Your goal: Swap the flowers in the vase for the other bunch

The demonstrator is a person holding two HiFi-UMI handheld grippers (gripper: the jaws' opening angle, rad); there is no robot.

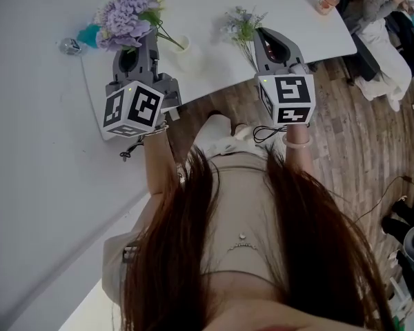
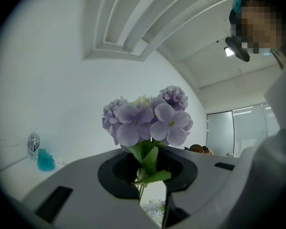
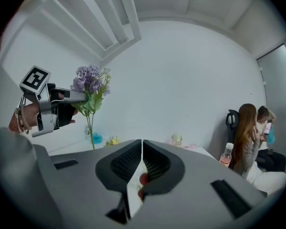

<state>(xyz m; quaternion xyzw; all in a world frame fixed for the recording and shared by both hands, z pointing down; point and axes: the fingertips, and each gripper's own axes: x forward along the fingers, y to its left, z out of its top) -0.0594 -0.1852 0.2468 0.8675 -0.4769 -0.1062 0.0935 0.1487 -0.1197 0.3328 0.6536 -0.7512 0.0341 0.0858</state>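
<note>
Long dark hair (image 1: 193,254) fills the lower half of the head view, nearest the lens. Beyond it, toward 12 o'clock, spreads the white desk (image 1: 310,26).

The left claw (image 2: 148,186) is clenched on the green stems of the purple bunch (image 1: 124,16), just under the leaves. The blooms stand upright right above its jaws, and in the head view they sit at 11 o'clock of that claw. The right claw (image 3: 141,162) is clenched with nothing gripped, its jaws pressed together to a thin slit.

The white vase (image 1: 186,52) stands on the desk between the two claws, at about 4 o'clock from the purple blooms. One long stem slants from the bunch to the vase mouth, and I cannot tell whether its tip has cleared the rim. The other bunch (image 1: 240,25), small and pale, lies on the desk at 3 o'clock of the vase. It is just beside the right claw, at its 10 o'clock, and apart from its jaws as far as the views show.

By my reading the swap is in its first half: the purple flowers are gripped and out, or nearly out, of the vase. Left to do: put them down on the desk, grip the pale bunch and stand it in the vase.
</note>
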